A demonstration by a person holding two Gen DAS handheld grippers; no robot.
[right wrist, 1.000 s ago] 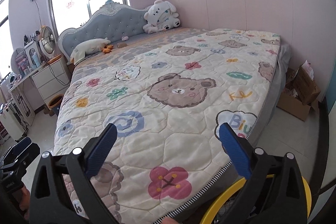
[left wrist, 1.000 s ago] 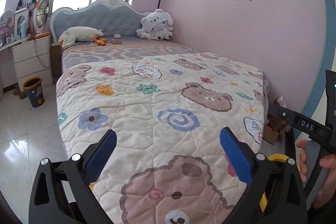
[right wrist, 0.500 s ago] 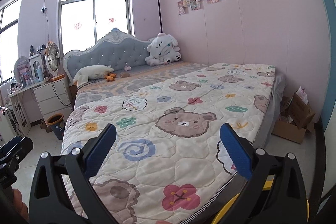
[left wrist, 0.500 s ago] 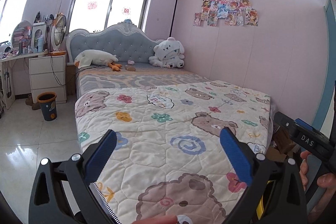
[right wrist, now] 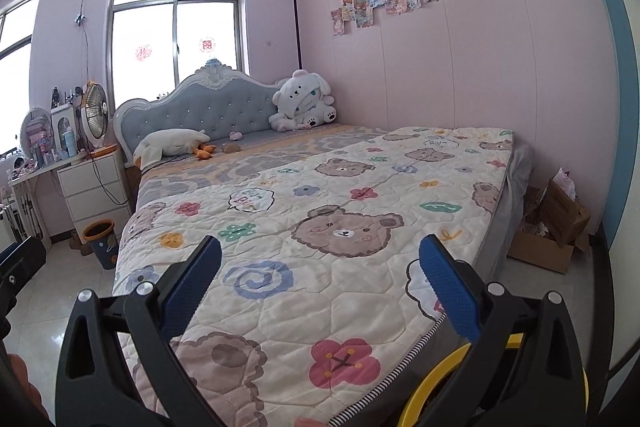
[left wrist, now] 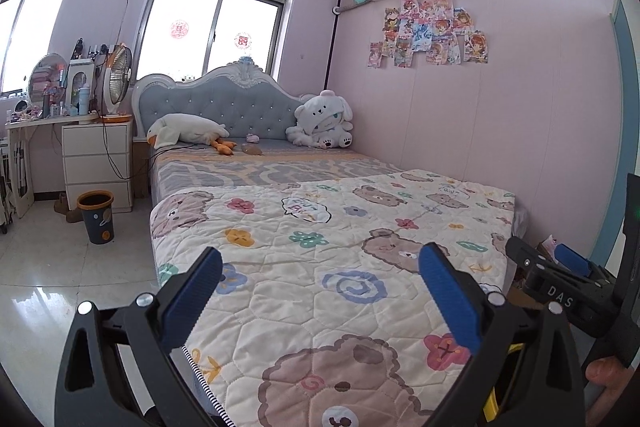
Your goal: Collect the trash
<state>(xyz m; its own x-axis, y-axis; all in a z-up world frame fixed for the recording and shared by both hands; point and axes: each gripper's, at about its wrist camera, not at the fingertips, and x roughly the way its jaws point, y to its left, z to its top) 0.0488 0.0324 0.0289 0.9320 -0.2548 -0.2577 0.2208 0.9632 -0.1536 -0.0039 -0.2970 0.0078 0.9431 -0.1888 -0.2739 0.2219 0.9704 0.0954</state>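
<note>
- Hovering over the foot of the bed, the left gripper (left wrist: 320, 291) has its blue-padded fingers (left wrist: 192, 297) spread wide with nothing between them.
- The right gripper (right wrist: 320, 289) is likewise splayed apart and empty, above the near corner of the quilt (right wrist: 304, 251); from the left wrist view its black body shows at the right edge, with a fingertip of the person's hand (left wrist: 604, 371) below it.
- Directly under the right gripper's right finger, touching nothing, a yellow ring (right wrist: 436, 383) curves just off the mattress edge; what it belongs to cannot be told.
- No loose trash is plainly visible on the quilt near either gripper.
- Farther up the bed, well apart from both grippers, two small items lie by the headboard: a brownish lump (left wrist: 252, 149) and a small pinkish lump (left wrist: 252, 137), too small to identify.
- Beside them lie a white goose plush (left wrist: 188, 135) and a white seated plush (left wrist: 322, 123) against the headboard (left wrist: 216, 103).
- A dark waste bin (left wrist: 96, 217) with an orange rim stands on the tiled floor left of the bed, in front of a white drawer unit (left wrist: 98, 163); it is well away from both grippers.
- On the right of the bed, against the pink wall, an open cardboard box (right wrist: 556, 227) holds crumpled paper-like scraps, nearer the right gripper than the left.
</note>
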